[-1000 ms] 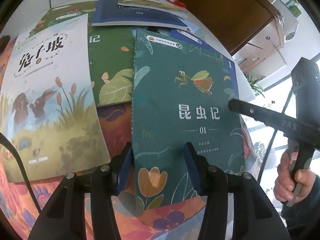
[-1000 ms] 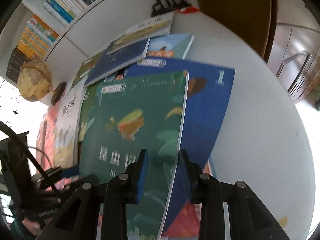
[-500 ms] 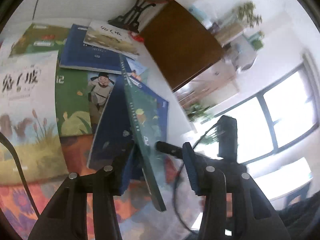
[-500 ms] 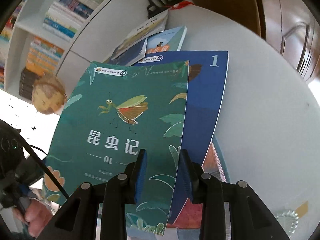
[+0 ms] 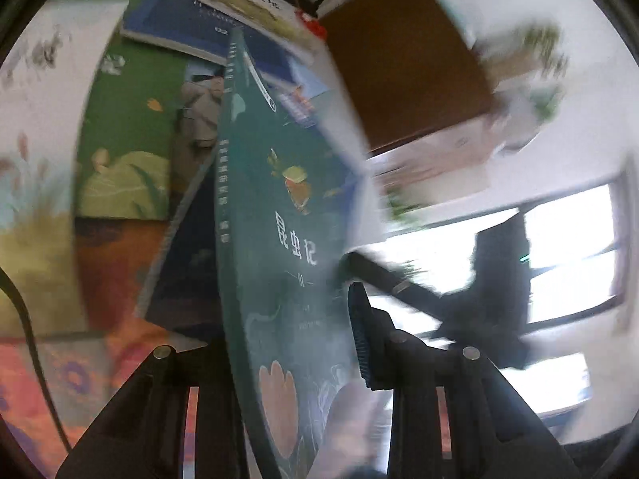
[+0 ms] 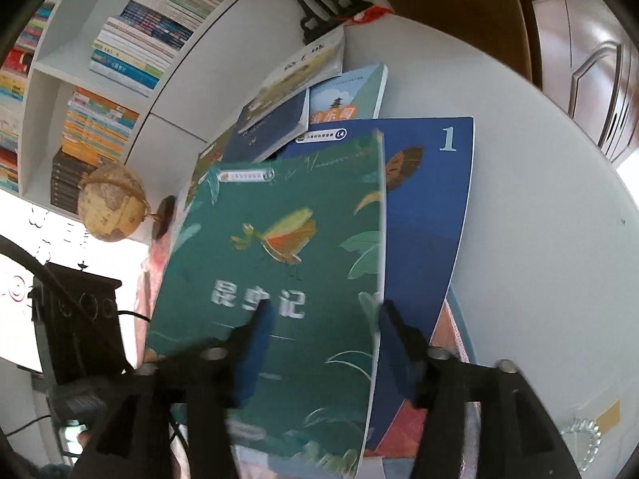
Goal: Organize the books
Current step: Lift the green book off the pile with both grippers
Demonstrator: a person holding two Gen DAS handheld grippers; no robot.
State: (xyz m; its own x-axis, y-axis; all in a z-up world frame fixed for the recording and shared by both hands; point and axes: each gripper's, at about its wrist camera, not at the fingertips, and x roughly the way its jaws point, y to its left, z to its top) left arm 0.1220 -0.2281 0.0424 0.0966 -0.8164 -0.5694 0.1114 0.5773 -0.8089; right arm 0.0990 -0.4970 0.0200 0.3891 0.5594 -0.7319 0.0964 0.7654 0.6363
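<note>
A teal book with a mantis on its cover (image 5: pixel 279 239) (image 6: pixel 279 259) is tipped up off the pile, standing steeply on edge. My left gripper (image 5: pixel 291 319) has its jaws closing on the book's lower part. Its right pad (image 5: pixel 361 339) is at the cover and the other finger is hidden behind the book. My right gripper (image 6: pixel 323 311) has its jaws opening wide, with the book's right edge loose between them. It also shows as a black tool (image 5: pixel 479 299) past the book. A blue book marked 1 (image 6: pixel 431 219) lies underneath.
More books lie overlapped on the white round table (image 6: pixel 539 239): a green one (image 5: pixel 131 127), a pale rabbit one (image 5: pixel 32 119), a navy one (image 5: pixel 179 16). A bookshelf (image 6: pixel 120 60), globe (image 6: pixel 112 203) and black stand (image 6: pixel 319 12) are behind; a brown cabinet (image 5: pixel 399 60) is to the right.
The teal book went from lying flat to standing on edge. My right jaws, shut on its edge before, have spread apart. My left jaws have narrowed around it and the left view has rolled.
</note>
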